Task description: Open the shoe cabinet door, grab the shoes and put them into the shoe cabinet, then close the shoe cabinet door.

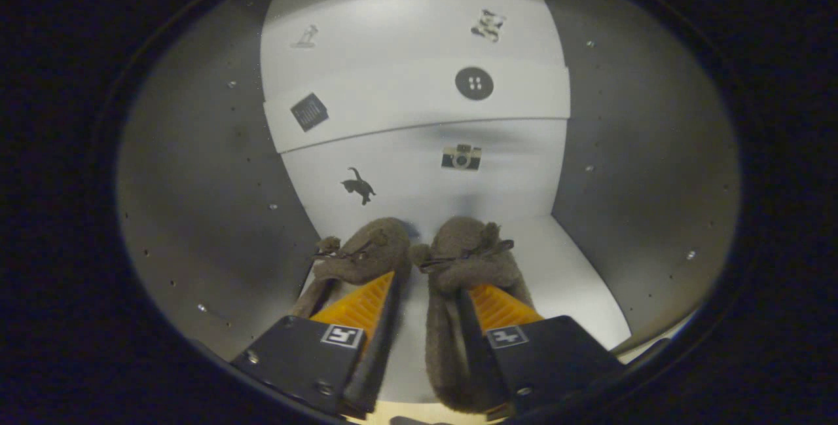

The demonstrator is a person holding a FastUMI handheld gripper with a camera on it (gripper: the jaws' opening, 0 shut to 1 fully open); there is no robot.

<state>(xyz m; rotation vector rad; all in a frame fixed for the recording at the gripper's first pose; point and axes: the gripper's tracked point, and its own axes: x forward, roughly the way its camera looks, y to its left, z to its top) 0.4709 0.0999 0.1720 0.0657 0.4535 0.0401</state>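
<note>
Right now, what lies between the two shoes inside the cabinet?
In the gripper view, bare white cabinet floor separates the left shoe from the right shoe. The gripper is open, one finger in each shoe.

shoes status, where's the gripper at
Gripper open, one finger over each shoe. Shoes side by side on cabinet floor, toes toward back wall. Nothing in the way.

Shoes [419, 261]: brown fuzzy pair w/ darker brown laces. Shoe cabinet [628, 150]: grey side walls dotted w/ small pale studs; back panels white. Stickers on back: black cat [359, 186], tan/black camera [461, 157], black round button [474, 83] w/ 4 white holes, dark striped square [309, 112], b/w blotchy figure [488, 24]. Cabinet floor [576, 281] white.
</note>
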